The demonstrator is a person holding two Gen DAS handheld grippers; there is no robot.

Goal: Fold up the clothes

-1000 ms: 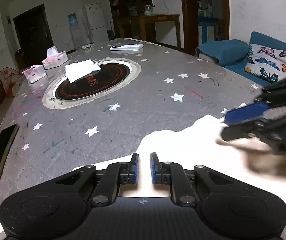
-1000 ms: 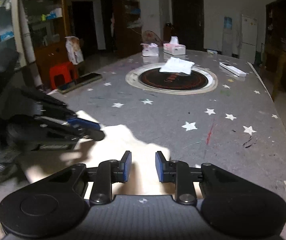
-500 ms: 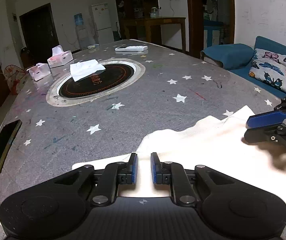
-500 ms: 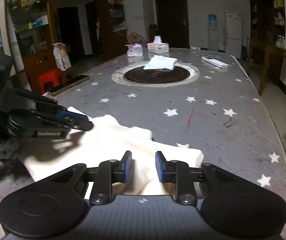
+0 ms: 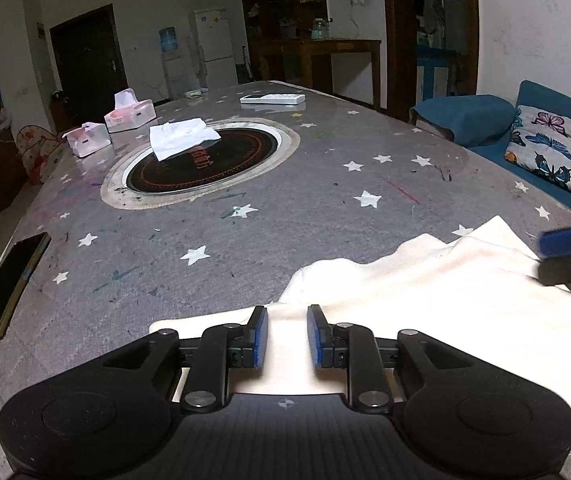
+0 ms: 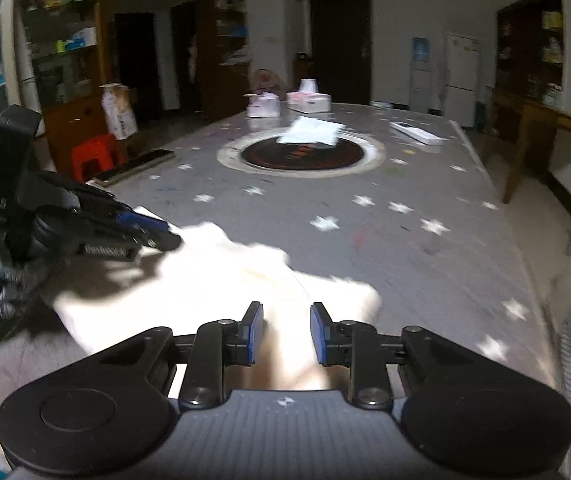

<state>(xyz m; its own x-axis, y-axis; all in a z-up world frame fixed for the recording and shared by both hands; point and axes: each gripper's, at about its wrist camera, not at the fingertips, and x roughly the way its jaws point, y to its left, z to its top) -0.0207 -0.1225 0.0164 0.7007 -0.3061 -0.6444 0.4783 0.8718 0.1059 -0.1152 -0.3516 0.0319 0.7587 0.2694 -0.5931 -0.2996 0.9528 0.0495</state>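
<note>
Cloth (image 5: 425,300) is being spread flat on bench (image 5: 285,208) for folding. Left tool (image 5: 286,336) is being opened, cloth between jaws; right tool (image 6: 286,332) is being held apart over cloth, unclamped.

Light: dim room, bright patch overexposing the cloth (image 5: 437,300).
Shadows: dark beside the left gripper (image 6: 147,232).
Blur: right view smeared.
Edges: fisheye bending, black corners.
</note>
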